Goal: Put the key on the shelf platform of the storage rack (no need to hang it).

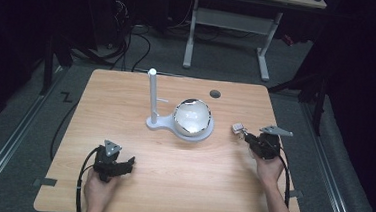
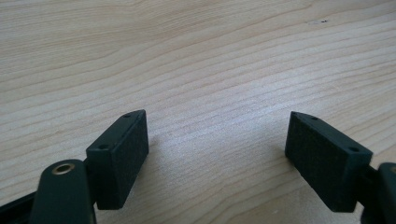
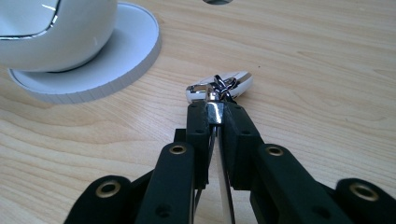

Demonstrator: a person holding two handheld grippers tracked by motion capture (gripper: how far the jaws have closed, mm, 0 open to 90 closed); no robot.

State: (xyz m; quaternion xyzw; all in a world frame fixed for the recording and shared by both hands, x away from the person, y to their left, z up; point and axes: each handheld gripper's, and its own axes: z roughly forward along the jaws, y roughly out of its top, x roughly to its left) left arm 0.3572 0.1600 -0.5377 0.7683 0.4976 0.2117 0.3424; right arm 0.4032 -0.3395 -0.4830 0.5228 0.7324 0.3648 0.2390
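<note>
A small shiny silver trinket on a short chain [image 3: 233, 84] lies just above the wooden table [image 1: 170, 185] at the right, and my right gripper [image 3: 215, 109] is shut on its metal clasp. In the high view the trinket [image 1: 237, 127] sticks out ahead of the right gripper [image 1: 246, 135], right of a white stand. The stand has an upright post [image 1: 151, 96] with a small side peg, a round base [image 1: 194, 135] and a glossy white ball-shaped shell [image 1: 192, 117]. My left gripper [image 1: 131, 161] rests near the front left, open over bare wood [image 2: 217, 130], its jaws wide apart.
The stand's base [image 3: 116, 51] and shell [image 3: 56, 28] sit close to the upper left of the right gripper. A round cable hole [image 1: 215, 94] lies near the table's far edge. Behind the table are a white desk frame [image 1: 232, 24] and floor cables [image 1: 130, 47].
</note>
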